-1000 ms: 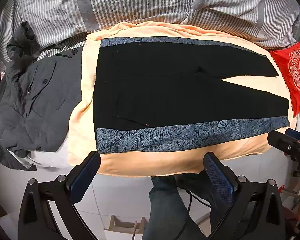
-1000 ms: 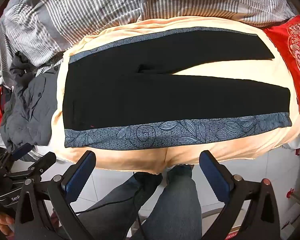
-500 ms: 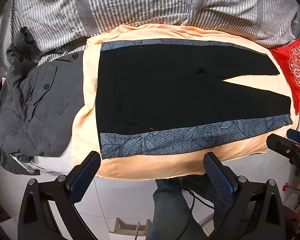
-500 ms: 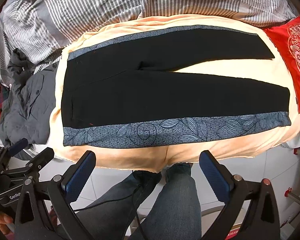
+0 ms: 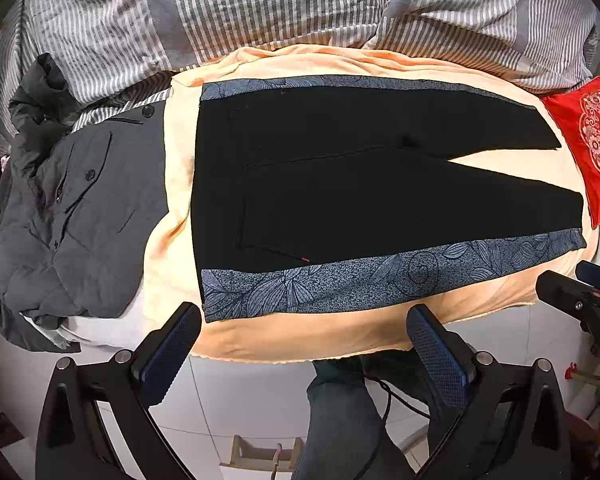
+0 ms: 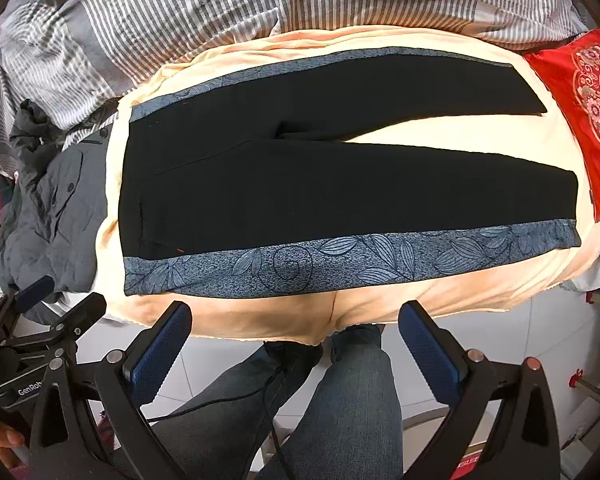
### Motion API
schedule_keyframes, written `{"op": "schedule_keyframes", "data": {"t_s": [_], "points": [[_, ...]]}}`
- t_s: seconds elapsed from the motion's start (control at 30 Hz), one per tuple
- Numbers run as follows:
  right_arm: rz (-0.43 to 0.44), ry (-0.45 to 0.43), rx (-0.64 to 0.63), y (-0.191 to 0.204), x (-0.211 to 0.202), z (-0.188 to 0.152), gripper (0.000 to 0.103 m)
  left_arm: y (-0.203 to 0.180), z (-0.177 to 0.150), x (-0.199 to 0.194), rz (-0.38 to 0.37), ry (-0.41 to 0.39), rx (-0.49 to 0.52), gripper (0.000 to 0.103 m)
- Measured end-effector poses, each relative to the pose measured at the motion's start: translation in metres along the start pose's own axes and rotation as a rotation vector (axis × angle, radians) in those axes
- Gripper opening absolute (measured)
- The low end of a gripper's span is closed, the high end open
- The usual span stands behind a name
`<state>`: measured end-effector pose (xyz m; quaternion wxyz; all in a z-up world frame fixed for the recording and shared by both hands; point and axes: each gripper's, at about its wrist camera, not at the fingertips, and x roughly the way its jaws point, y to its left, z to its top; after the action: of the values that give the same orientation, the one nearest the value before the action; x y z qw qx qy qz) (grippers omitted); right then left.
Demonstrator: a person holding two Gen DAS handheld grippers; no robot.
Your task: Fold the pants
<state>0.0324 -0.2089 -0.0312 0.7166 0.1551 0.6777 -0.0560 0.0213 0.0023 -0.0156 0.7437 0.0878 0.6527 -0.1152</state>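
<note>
Pants point(image 5: 364, 200): 1 pair, flat on bed point(image 5: 300, 336), 2 legs spread
Left hand-held gripper point(image 5: 302, 344): wide open, empty
Right hand-held gripper point(image 6: 294, 340): wide open, empty
Jacket point(image 5: 80, 208): 1
Red cushions point(image 6: 580, 112): 2

Ahead of the tongs, peach blanket point(image 5: 340, 336) draped over the bed edge. Beyond it, grey striped duvet point(image 5: 260, 8). To the left, crumpled grey jacket point(image 5: 80, 208). Far right, red embroidered cushion point(image 5: 592, 140). Below, white tiled floor point(image 5: 228, 396).
</note>
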Motion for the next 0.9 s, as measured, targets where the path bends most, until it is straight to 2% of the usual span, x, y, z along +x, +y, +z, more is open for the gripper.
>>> {"op": "schedule_keyframes", "data": {"t_s": [0.9], "points": [[-0.014,0.006,0.028,-0.0016,-0.0001,0.0015,0.103,0.002,0.0056,0.0077,-0.003,0.011,0.006,0.103]]}}
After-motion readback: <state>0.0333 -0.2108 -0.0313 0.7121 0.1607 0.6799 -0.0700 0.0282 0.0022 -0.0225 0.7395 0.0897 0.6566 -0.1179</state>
